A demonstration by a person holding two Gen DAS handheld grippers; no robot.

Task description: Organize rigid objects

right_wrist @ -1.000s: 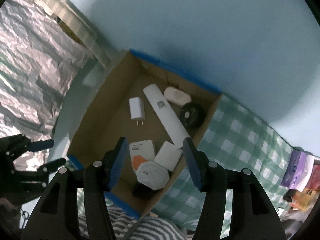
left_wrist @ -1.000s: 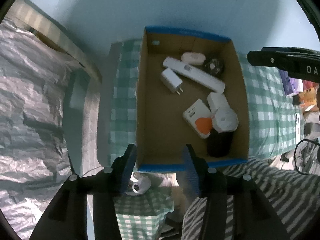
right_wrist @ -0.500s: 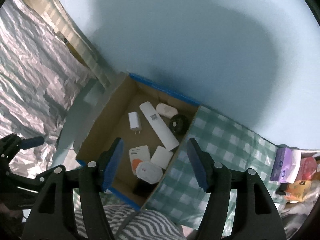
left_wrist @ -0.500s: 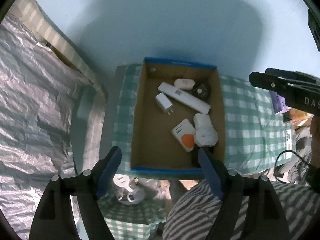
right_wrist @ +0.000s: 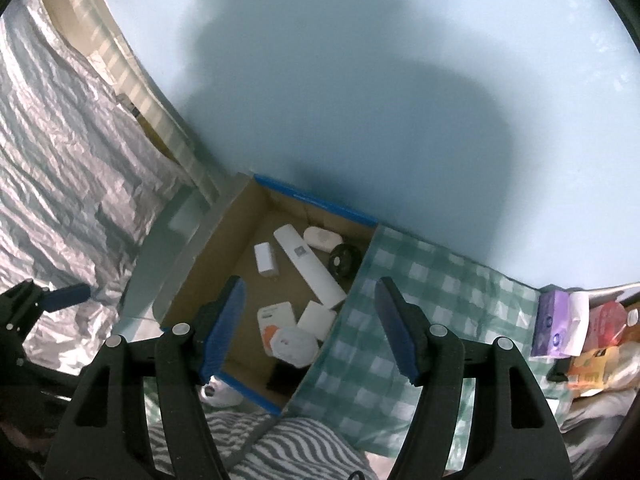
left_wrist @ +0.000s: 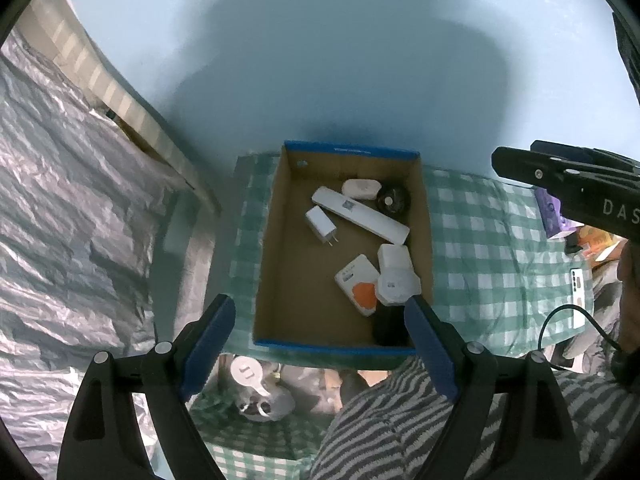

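Brown corrugated cardboard box with blue-taped rim (left_wrist: 276, 216) at centre frame in the left wrist view, lower centre in the right wrist view (right_wrist: 240, 216), sitting on a green-and-white checked cloth (left_wrist: 480, 240). Inside, all lying loose: long white bar-shaped device (left_wrist: 360, 214) running diagonally, white plug-in charger with two prongs (left_wrist: 320, 224) just left of it, small white oval case (left_wrist: 360, 189) and black round disc (left_wrist: 394, 199) by the far wall, flat white card-like box with an orange patch (left_wrist: 357, 286), white square block (left_wrist: 394, 258), white octagonal puck (left_wrist: 396, 286) resting partly on a dark upright object (left_wrist: 388, 324) in the near right corner.

Left gripper (left_wrist: 320, 342) empty, blue-padded jaws spread wide, framing the box's near edge. Right gripper (right_wrist: 310, 332) likewise empty and spread. Compared with a second ago: both pairs of jaws further apart, box smaller and lower in both views, so both tools pulled up and back. Contents unchanged in position over that time.

Likely meaning: last item released, a step of sorting finished. No loose rigid item visible on the bare cloth; clutter of purple and orange packages (right_wrist: 576, 328) at far right edge, possibly unrelated. White rounded object (left_wrist: 256, 384) below the table edge, identity unclear.
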